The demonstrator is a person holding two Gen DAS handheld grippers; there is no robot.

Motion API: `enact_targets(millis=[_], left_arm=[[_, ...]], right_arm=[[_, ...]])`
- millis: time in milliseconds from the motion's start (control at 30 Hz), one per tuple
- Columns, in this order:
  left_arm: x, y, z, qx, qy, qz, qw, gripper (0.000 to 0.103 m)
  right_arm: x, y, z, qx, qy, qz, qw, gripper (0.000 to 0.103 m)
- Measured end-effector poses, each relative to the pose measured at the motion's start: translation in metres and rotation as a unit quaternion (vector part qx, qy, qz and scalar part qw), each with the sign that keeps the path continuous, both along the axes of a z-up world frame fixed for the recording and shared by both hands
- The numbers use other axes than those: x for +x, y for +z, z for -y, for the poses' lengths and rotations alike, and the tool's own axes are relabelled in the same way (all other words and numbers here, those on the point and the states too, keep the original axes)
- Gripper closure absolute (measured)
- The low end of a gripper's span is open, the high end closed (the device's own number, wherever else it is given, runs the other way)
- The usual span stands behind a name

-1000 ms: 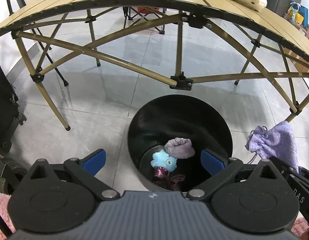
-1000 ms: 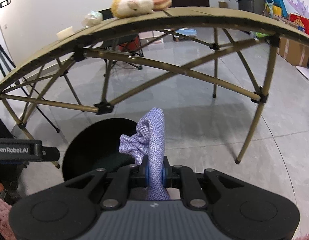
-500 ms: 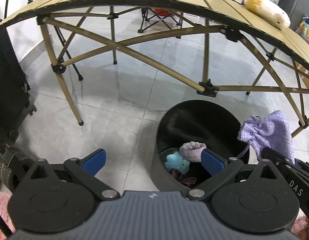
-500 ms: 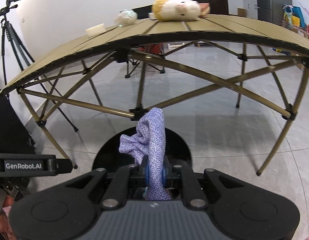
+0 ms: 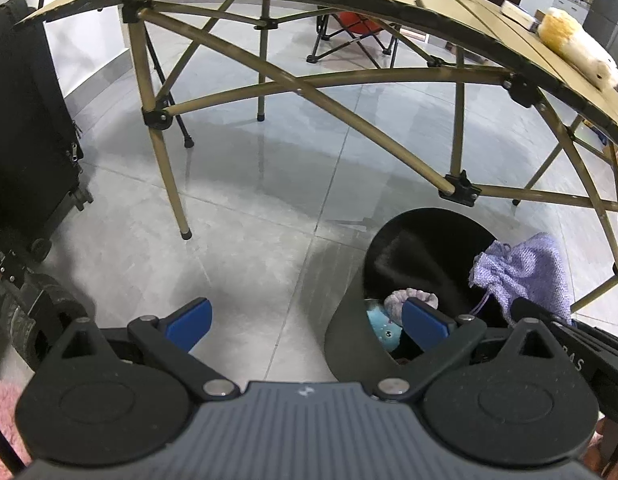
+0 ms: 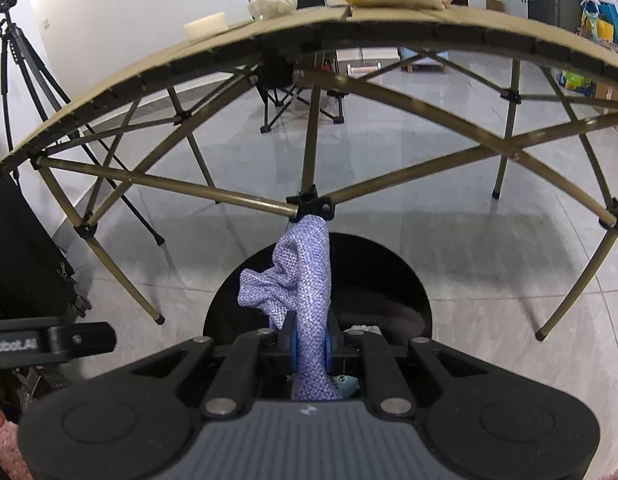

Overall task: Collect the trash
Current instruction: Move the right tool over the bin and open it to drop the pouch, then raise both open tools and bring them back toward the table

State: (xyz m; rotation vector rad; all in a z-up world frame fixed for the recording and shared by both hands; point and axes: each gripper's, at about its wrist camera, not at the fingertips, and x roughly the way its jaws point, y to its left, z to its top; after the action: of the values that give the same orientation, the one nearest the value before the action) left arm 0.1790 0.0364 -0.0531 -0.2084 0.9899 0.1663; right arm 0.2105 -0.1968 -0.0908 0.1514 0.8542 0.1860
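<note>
Right gripper point(image 6: 310, 350) pinching purple cloth pouch point(image 6: 305, 276) tight between blue pads, pouch standing up out of the jaws. Pouch hanging over black bin point(image 6: 393, 280) on the floor, just in front of folding table point(image 6: 109, 92); from left wrist view, pouch point(image 5: 525, 268) sits at the far right edge of the bin's mouth, so not clearly centred. Left gripper point(image 5: 307, 322) spread wide, nothing between the pads, hovering over floor and near rim of bin point(image 5: 349, 332). Already in the bin: blue toy point(image 5: 379, 326) and a pale rolled cloth point(image 5: 413, 298).

Step in hand, judged: drop pouch into bin. To do well: bring pouch over the middle of the opening before letting go, not over the rim. Tilt jaws down so the cloth falls clear instead of draping on a finger. Watch the drawstring, thin and loose, likely to snag. Keep left gripper off the rim, avoid tipping the bin. Table brace close ahead, so stay low and short of it.
</note>
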Motion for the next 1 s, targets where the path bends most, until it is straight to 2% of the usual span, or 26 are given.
enact_targets(millis=[167,200,233,267,300,333,533,1000], left_arm=[[-0.001,-0.001,-0.006,0.0,0.012,-0.004,0.9999,0.0],[-0.001,-0.002,-0.007,-0.001,0.014,-0.004,0.9999,0.0],[-0.001,-0.002,-0.009,-0.002,0.016,-0.005,0.9999,0.0],[-0.001,-0.002,-0.009,-0.002,0.018,-0.005,0.9998,0.0],[-0.001,-0.002,-0.01,-0.003,0.018,-0.006,0.9998,0.0],[-0.001,-0.002,-0.01,-0.003,0.018,-0.005,0.9998,0.0],[-0.001,-0.001,-0.011,-0.005,0.018,-0.004,0.9998,0.0],[-0.007,0.008,-0.009,-0.004,0.013,0.011,0.9999,0.0]], right_arm=[[0.008,-0.005,-0.002,0.011,-0.011,-0.015,1.0,0.082],[0.01,-0.006,-0.002,0.012,-0.016,-0.019,1.0,0.069],[0.012,-0.007,-0.002,0.018,-0.022,-0.022,0.999,0.044],[0.014,-0.008,0.0,0.026,-0.029,-0.026,0.999,0.03],[0.016,-0.007,0.001,0.032,-0.036,-0.026,0.999,0.011],[0.016,-0.007,0.003,0.034,-0.041,-0.025,0.998,0.006],[0.017,-0.009,-0.002,0.017,-0.033,-0.032,0.999,0.0],[0.011,-0.004,0.008,0.023,-0.047,-0.027,0.998,0.0]])
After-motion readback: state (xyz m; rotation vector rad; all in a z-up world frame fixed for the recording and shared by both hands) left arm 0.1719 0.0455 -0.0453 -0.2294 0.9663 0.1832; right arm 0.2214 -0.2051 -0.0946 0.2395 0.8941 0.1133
